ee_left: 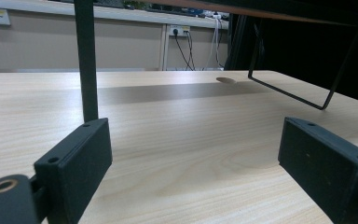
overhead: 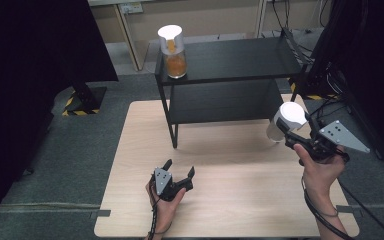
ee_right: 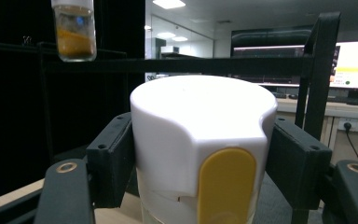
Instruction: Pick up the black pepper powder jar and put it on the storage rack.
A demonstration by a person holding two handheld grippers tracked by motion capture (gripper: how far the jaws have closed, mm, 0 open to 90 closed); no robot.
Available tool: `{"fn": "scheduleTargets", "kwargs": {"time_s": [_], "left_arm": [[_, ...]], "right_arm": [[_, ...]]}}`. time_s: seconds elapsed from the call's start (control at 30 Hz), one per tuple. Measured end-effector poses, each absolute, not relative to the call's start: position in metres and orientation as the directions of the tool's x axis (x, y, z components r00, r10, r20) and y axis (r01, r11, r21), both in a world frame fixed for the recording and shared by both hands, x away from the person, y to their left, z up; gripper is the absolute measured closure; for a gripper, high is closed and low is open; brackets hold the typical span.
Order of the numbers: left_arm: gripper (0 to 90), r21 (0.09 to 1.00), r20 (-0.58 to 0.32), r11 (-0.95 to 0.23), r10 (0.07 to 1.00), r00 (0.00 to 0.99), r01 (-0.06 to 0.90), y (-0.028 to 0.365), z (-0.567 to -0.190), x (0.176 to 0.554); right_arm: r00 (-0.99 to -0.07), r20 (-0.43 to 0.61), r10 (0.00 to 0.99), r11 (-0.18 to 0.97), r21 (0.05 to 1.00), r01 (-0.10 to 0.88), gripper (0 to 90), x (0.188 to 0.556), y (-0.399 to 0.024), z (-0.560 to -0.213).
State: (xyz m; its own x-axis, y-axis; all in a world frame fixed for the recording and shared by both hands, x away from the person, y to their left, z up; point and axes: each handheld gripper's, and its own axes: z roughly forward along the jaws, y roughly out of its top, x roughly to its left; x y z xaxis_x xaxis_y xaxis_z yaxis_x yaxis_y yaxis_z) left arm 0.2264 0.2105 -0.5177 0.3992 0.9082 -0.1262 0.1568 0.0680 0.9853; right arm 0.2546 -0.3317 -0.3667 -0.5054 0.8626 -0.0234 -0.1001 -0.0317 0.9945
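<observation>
Jar (ee_right: 200, 154) (white cap, yellow tab) sits clamped in right tool (ee_right: 200, 168); left tool (ee_left: 193, 158) wide.

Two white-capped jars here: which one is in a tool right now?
The jar at the right, lifted off the table, clamped at its white cap by the right tool. The other jar, holding orange contents, stands free on the black shelf's top left corner.

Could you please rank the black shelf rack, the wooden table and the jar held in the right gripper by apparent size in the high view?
1. Wooden table
2. Black shelf rack
3. White-capped jar
</observation>
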Motion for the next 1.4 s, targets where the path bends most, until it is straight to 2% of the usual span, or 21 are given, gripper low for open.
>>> {"fn": "scheduleTargets", "kwargs": {"time_s": [1.4], "left_arm": [[9.1, 0.985, -0.132, 0.073, 0.907, 0.4, 0.159, 0.211, -0.518, 0.227]], "right_arm": [[-0.472, -0.031, 0.881, -0.091, 0.969, -0.232, 30.7, 0.278, -0.315, -0.294]]}}
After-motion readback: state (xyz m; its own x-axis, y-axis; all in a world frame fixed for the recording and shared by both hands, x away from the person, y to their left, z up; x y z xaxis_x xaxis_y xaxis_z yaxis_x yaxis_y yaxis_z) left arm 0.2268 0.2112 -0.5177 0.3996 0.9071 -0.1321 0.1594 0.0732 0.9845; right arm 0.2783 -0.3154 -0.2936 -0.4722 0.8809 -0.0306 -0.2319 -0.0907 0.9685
